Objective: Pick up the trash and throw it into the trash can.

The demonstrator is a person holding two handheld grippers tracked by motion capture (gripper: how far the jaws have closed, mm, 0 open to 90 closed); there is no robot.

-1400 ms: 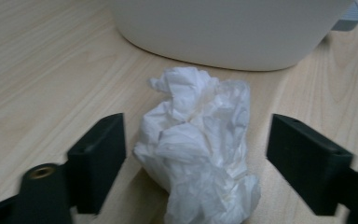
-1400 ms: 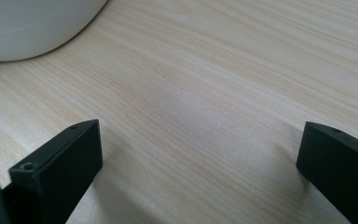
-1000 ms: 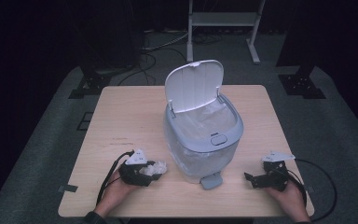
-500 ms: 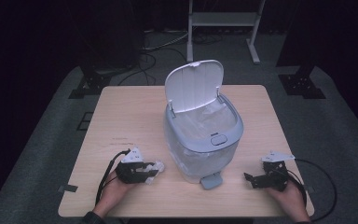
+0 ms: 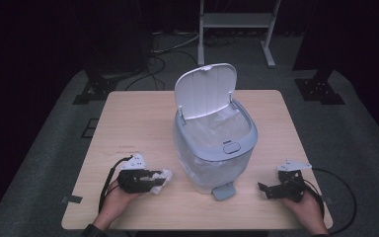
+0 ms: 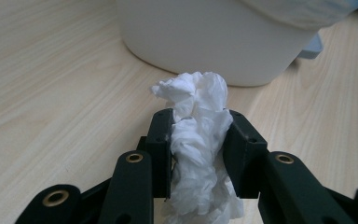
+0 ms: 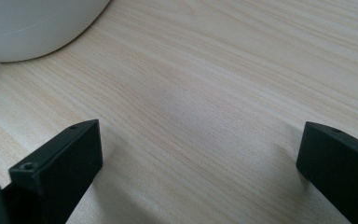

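Left tongs low, jaws clamped together, right tongs low, jaws spread wide

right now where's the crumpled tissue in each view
High view: crumpled tissue low left, at the left gripper tips.
Left gripper view: centre, pinched between the black jaws.
Right gripper view: not in it.
Shared landmark: the white bin.
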